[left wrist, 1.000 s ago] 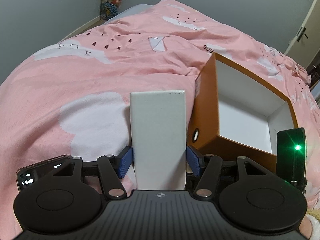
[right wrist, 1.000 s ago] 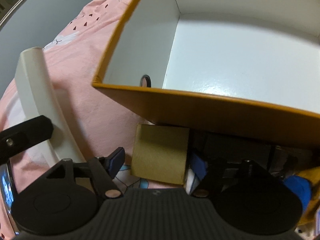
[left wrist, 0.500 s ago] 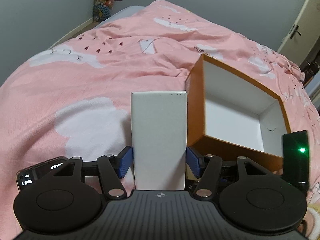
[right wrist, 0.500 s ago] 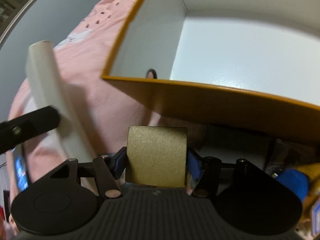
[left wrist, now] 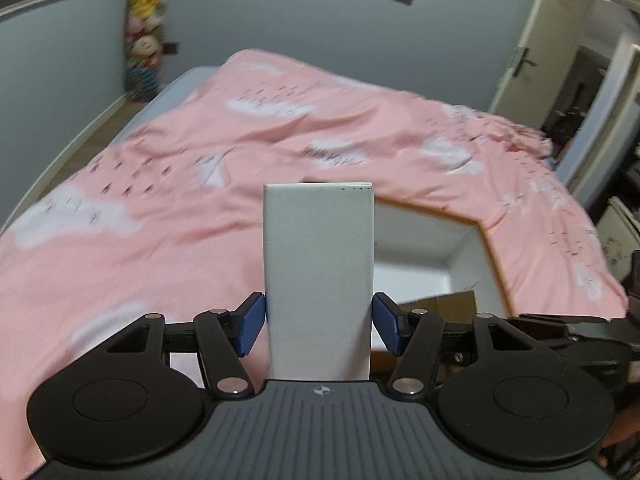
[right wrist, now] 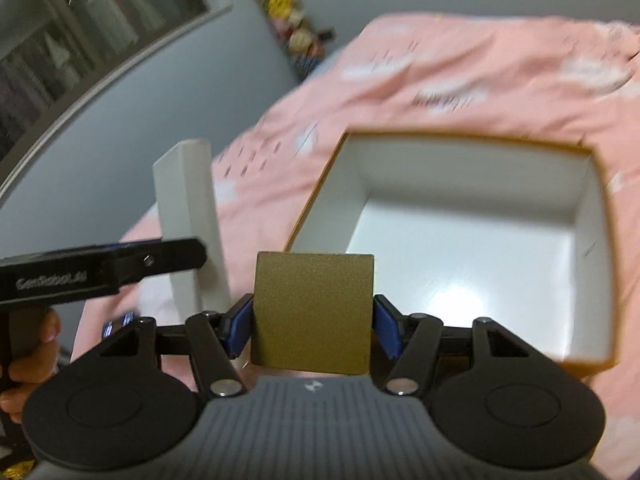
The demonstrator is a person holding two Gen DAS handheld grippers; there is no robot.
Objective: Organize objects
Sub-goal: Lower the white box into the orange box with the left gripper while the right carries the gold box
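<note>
My left gripper (left wrist: 319, 326) is shut on a tall white box (left wrist: 319, 276) and holds it upright above the bed. My right gripper (right wrist: 313, 328) is shut on a gold-brown square box (right wrist: 314, 312), raised near the front left corner of an open orange box with a white inside (right wrist: 472, 240). The orange box also shows in the left wrist view (left wrist: 452, 248), partly hidden behind the white box. The white box and left gripper show at the left of the right wrist view (right wrist: 188, 220).
The orange box lies on a bed with a pink cloud-print duvet (left wrist: 160, 200). Grey walls, stuffed toys (left wrist: 144, 32) in the far corner and a door (left wrist: 524, 64) at the right surround the bed.
Both grippers have risen and pulled back from the orange box. The right gripper closed on the gold-brown box and lifted it. The left still holds the white box.
</note>
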